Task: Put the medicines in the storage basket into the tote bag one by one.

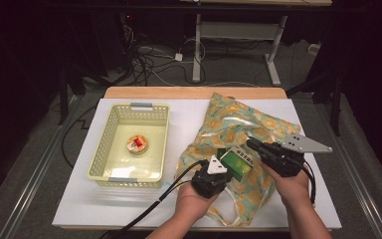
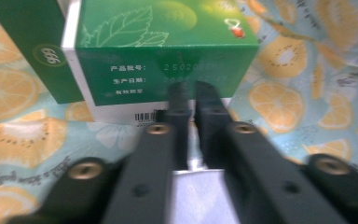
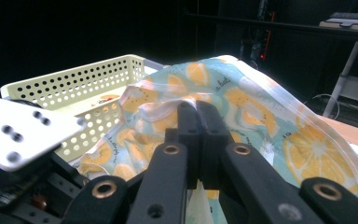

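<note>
A cloth bag (image 1: 238, 119) printed with orange slices lies on the right half of the white table. A green box (image 1: 238, 163) with leaf artwork sits at the bag's near opening. In the left gripper view the green box (image 2: 168, 56) stands just beyond my left gripper (image 2: 189, 93), whose jaws are shut with nothing visible between them. The left gripper (image 1: 222, 164) points at the box from the near side. My right gripper (image 3: 196, 105) is shut on a puckered fold of the bag (image 3: 261, 116), holding the edge raised. The right gripper (image 1: 251, 145) sits on the box's right.
A pale yellow perforated basket (image 1: 104, 144) stands at the left and holds a small round item (image 1: 137, 144) with a red top. The basket (image 3: 74, 79) lies beyond the bag in the right gripper view. The left gripper's cable (image 1: 149, 209) trails to the front edge.
</note>
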`<state>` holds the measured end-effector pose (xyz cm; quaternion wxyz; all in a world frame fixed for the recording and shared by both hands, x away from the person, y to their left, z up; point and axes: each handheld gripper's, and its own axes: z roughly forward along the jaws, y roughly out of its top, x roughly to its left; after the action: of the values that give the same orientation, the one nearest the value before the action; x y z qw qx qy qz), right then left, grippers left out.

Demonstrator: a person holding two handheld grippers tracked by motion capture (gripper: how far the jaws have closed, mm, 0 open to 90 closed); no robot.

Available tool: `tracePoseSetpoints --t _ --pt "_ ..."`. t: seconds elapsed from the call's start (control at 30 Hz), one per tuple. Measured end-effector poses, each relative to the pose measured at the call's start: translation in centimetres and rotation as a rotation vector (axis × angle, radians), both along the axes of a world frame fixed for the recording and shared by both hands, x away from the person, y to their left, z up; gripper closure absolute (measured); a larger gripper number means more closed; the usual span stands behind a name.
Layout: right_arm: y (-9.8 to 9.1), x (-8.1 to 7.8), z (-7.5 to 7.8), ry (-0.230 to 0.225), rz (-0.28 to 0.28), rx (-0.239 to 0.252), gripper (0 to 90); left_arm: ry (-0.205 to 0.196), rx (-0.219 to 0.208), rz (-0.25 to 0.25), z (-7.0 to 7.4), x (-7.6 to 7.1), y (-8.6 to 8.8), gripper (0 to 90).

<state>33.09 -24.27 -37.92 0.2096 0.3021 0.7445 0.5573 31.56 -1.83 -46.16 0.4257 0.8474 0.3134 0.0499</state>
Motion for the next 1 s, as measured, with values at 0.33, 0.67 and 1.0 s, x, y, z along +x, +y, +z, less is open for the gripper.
tracePoseSetpoints --t 0.33,0.67,1.0 --pt "0.0 0.1 -0.1 0.005 -0.003 0.006 90.0 -0.045 0.051 0.067 -0.2 2.4 -2.7 87.9" --pt "-0.3 0.3 -0.2 0.008 -0.011 0.01 90.0 -0.074 0.082 0.136 -0.8 4.4 -5.9 87.9" --pt "-0.6 0.4 -0.3 0.01 -0.017 0.014 90.0 -0.069 0.068 0.098 -0.6 3.9 -5.6 87.8"
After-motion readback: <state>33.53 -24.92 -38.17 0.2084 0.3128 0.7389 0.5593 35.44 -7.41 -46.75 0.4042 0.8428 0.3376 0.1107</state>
